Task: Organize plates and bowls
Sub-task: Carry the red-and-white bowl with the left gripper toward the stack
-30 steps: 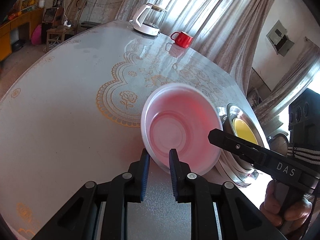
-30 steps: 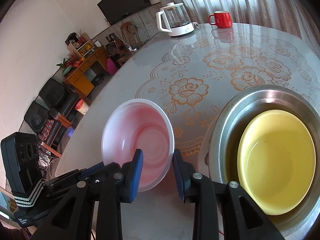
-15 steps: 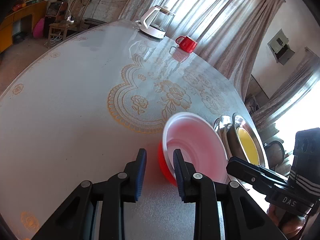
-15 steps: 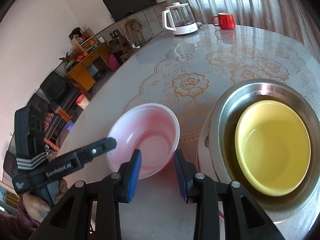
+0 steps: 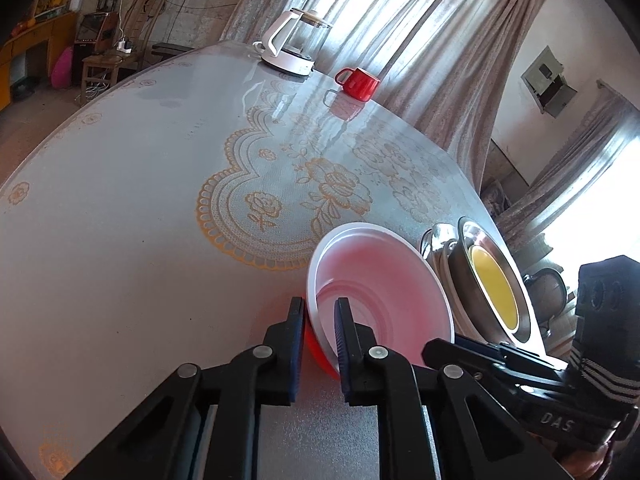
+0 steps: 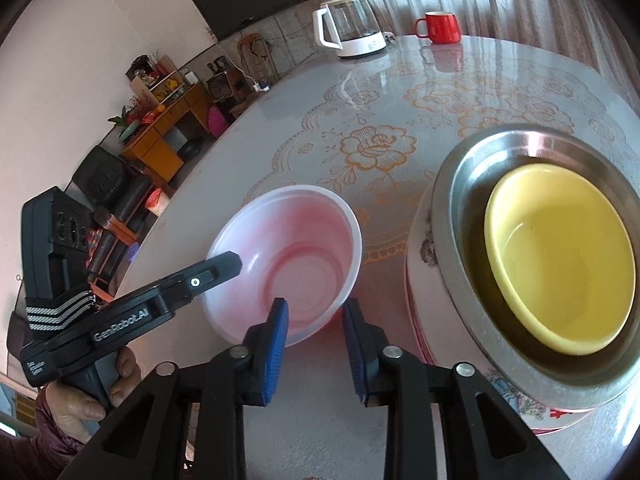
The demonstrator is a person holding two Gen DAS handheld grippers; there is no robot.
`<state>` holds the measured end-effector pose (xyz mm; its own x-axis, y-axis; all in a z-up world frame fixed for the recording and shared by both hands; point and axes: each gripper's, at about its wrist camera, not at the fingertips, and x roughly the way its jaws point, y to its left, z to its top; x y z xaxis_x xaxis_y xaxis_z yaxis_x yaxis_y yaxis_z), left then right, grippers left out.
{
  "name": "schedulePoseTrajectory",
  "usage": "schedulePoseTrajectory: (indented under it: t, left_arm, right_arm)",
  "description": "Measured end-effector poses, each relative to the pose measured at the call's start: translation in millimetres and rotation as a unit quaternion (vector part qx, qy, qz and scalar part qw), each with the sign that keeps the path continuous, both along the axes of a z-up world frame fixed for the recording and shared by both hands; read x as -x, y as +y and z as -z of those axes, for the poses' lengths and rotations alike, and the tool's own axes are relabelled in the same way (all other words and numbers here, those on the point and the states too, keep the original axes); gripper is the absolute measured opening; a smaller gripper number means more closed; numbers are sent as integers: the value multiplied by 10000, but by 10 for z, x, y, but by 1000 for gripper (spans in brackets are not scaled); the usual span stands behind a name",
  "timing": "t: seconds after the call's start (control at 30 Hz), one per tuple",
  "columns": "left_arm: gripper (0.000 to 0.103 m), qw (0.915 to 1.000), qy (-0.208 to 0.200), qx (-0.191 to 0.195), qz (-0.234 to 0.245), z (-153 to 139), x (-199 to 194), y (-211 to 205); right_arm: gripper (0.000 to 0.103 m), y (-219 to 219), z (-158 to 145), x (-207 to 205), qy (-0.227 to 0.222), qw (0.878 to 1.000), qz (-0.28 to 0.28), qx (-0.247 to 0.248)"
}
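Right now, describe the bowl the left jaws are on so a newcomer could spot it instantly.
Start at the round table with the gold floral cloth, then find the stacked dishes at its near edge: a steel bowl holding a yellow bowl. Just left of that stack stands the red bowl. Only it is red outside and whitish-pink inside, and the left gripper straddles its rim.

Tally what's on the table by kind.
Bowls: 3 (red-and-white plastic bowl, stainless steel bowl, yellow bowl)
Plates: 1 (white floral plate)
Mugs: 1 (red mug)
Kettles: 1 (white-based glass kettle)
Total: 6
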<state>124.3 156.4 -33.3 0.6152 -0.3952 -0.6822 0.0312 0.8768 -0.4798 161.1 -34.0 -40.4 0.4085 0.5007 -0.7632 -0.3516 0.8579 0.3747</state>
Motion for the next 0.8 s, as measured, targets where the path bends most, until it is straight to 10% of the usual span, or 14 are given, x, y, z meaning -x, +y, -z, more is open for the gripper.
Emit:
schedulePoseTrajectory:
  t: [0.17, 0.8]
  left_arm:
    - [14, 9999, 30, 166, -12, -31, 33, 47]
    - [14, 9962, -561, 365, 556, -612, 86, -296]
  right_arm:
    - [11, -54, -39, 34, -174, 9996, 237, -54]
    - [12, -556, -471, 247, -564, 9945, 517, -711]
